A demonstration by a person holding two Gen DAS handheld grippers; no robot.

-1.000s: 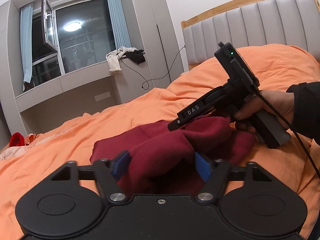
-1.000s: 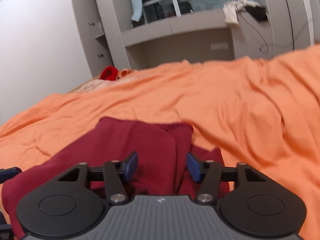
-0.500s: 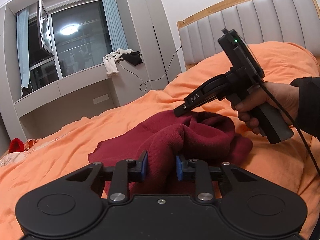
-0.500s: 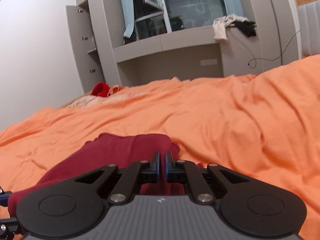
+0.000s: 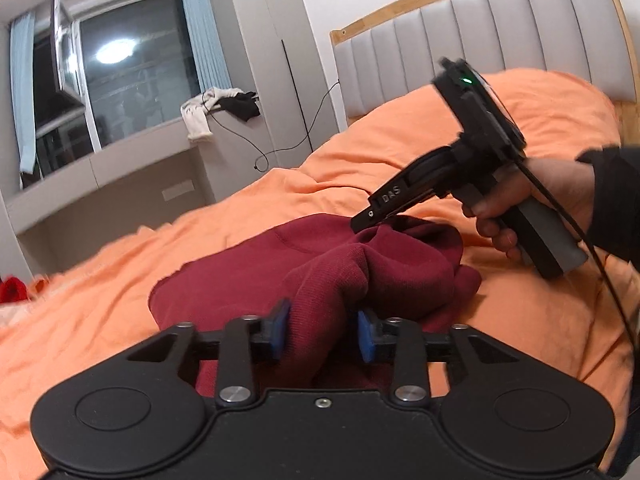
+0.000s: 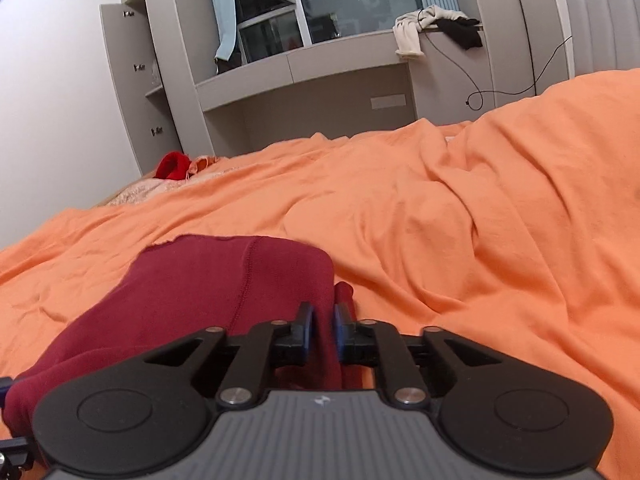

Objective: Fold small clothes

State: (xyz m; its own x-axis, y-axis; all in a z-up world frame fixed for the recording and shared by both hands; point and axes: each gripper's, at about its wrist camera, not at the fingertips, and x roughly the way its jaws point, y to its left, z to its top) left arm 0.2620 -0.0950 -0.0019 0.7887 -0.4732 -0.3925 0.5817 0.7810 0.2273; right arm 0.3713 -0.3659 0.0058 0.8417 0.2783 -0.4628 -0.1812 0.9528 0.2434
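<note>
A dark red knit garment [image 5: 304,276] lies bunched on the orange bedsheet [image 5: 120,312]. My left gripper [image 5: 322,334] is shut on a thick fold of it near my end. My right gripper [image 6: 324,332] is shut on a thin edge of the same garment [image 6: 208,292], lifting it slightly off the sheet. In the left wrist view the right gripper [image 5: 362,222] is held by a hand at the garment's far right side, its tip on the cloth.
A grey padded headboard [image 5: 480,40] stands at the back right. A grey window ledge [image 6: 320,64] carries white and black clothes [image 6: 436,26] and a cable. A red item [image 6: 172,166] lies at the bed's far corner.
Both grippers closed on the red garment and have lifted it; the cloth has bunched up between them. The right gripper has risen and tilted upward.
</note>
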